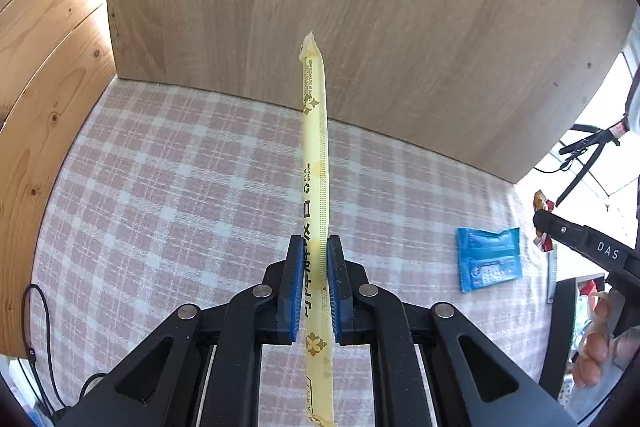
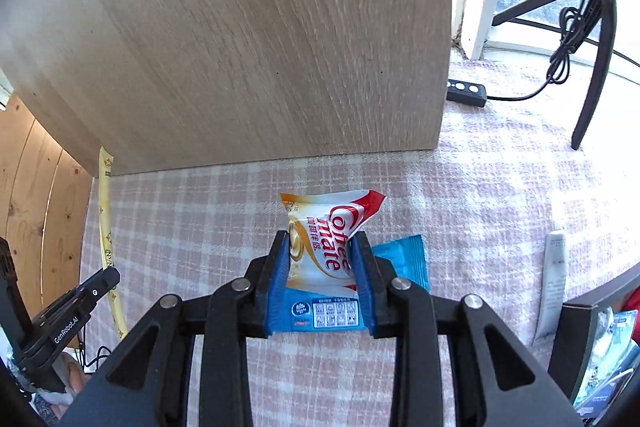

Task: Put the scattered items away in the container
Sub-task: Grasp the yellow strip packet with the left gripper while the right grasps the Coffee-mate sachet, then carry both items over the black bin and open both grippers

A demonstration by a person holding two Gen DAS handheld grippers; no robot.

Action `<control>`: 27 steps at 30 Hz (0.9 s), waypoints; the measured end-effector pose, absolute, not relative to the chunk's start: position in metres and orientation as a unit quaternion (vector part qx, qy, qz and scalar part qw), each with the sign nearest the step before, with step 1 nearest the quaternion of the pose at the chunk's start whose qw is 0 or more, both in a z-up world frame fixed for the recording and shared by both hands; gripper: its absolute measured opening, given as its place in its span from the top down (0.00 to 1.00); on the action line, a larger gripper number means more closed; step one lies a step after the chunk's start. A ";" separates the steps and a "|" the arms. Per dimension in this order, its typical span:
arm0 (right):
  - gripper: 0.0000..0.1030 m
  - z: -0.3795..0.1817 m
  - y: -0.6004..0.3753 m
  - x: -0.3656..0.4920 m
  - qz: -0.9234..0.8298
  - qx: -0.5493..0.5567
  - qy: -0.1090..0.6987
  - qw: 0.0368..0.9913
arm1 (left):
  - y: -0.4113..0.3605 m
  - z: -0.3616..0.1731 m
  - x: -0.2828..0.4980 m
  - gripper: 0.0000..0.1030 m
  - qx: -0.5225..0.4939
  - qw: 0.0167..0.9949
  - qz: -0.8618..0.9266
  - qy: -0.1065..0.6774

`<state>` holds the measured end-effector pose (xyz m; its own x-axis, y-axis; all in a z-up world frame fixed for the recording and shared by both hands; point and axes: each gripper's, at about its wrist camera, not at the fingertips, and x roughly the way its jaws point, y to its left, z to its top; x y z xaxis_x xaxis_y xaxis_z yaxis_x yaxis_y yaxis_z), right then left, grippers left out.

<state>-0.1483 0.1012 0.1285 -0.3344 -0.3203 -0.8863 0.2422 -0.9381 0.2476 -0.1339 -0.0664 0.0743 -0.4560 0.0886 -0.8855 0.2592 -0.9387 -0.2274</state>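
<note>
My left gripper (image 1: 315,241) is shut on a long yellow stick packet (image 1: 316,147), which stands up between the blue pads above the checked tablecloth (image 1: 180,207). My right gripper (image 2: 321,237) is shut on a white, red and gold creamer packet (image 2: 328,223), held above the cloth. A blue packet (image 2: 404,255) lies flat on the cloth below it and also shows in the left wrist view (image 1: 490,259). The right gripper (image 1: 540,221) with its packet shows at that view's right edge. The left gripper (image 2: 112,275) and the yellow stick (image 2: 106,223) show at the right wrist view's left.
A black container (image 2: 572,311) with packets inside stands at the lower right. A white tube (image 2: 554,279) lies beside it. A light wooden board (image 2: 240,47) stands upright at the back of the cloth. A power strip (image 2: 466,93) and a tripod leg (image 2: 596,75) are at the far right.
</note>
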 end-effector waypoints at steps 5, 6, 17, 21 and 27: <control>0.71 0.160 0.135 -0.084 -0.831 0.529 -0.062 0.164 | -0.023 0.100 -0.139 0.90 0.504 0.001 -0.852 0.143; 0.71 0.168 0.145 -0.071 -0.834 0.523 -0.067 0.160 | -0.006 0.100 -0.150 0.90 0.501 -0.012 -0.854 0.139; 0.71 0.261 0.357 -0.038 -0.872 0.477 -0.107 0.032 | 0.150 0.151 -0.154 0.90 0.491 -0.191 -0.847 0.065; 0.71 0.276 0.431 -0.021 -0.880 0.461 -0.113 -0.026 | 0.204 0.167 -0.136 0.90 0.492 -0.248 -0.833 0.036; 0.71 0.232 0.515 -0.028 -0.875 0.452 -0.141 -0.106 | 0.298 0.174 -0.120 0.90 0.491 -0.330 -0.806 -0.002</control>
